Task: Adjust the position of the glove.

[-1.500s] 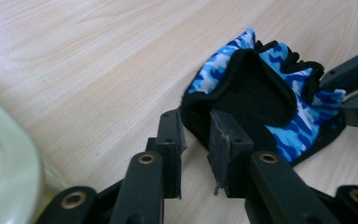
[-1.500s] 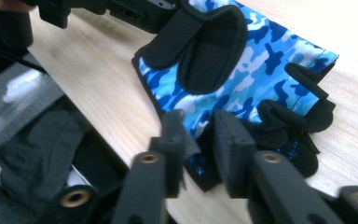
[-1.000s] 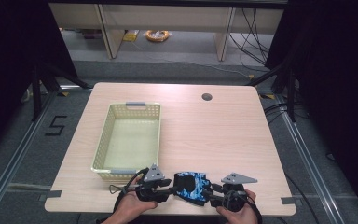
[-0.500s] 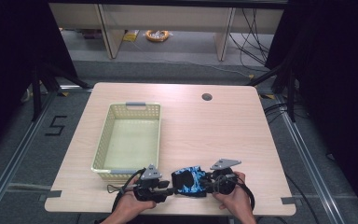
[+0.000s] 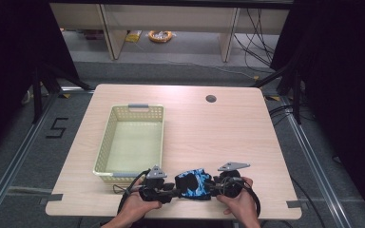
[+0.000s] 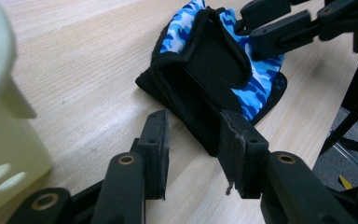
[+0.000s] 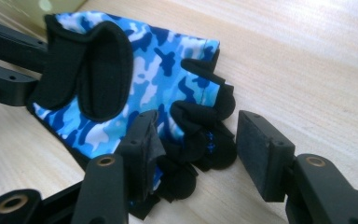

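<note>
Basket: just left of the left hand-held gripper
Left hand-held gripper: jaws apart; glove's cuff edge between them, touching one pad
Glove: on the bench, between both
Right hand-held gripper: jaws just opening; astride glove's finger end, not pinching

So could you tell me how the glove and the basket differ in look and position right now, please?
The glove is soft fabric in blue camouflage with black trim; the basket is stiff pale yellow plastic with perforated walls. The glove is far smaller than the basket. The glove lies at the near table edge between the left gripper and the right gripper; the basket stands apart from their jaws, further back and left. Both rest on the wooden table.
</note>
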The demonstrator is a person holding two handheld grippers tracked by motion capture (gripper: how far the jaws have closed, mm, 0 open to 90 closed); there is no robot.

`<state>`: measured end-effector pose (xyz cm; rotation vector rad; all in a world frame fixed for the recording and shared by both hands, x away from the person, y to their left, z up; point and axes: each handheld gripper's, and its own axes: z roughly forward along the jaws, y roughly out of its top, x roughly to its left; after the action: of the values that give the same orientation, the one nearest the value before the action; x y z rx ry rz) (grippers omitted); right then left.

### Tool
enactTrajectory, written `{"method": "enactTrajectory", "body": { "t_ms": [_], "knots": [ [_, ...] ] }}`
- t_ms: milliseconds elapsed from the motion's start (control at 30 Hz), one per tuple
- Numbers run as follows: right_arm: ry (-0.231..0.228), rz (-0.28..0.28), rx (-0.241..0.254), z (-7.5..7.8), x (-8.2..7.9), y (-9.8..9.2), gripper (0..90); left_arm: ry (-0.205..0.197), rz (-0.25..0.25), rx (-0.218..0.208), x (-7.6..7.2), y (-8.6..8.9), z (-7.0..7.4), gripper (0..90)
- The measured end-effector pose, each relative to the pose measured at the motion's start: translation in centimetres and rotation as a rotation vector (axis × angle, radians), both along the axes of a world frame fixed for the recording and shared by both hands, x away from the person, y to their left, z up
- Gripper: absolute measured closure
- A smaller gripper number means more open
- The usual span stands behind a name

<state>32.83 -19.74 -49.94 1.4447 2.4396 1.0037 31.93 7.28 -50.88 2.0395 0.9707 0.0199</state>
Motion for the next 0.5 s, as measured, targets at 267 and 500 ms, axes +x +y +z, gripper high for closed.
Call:
{"method": "enactTrajectory", "body": {
  "t_ms": [267,500],
  "knots": [
    [-0.027,0.077,0.004,-0.31,0.25,0.24,55.6,0.030,0.000,-0.018,0.18,-0.50,-0.26,62.6],
    [-0.021,0.078,0.002,-0.34,0.00,0.23,70.5,0.063,-0.020,-0.030,0.54,-0.95,-0.59,64.9]
  ]
}}
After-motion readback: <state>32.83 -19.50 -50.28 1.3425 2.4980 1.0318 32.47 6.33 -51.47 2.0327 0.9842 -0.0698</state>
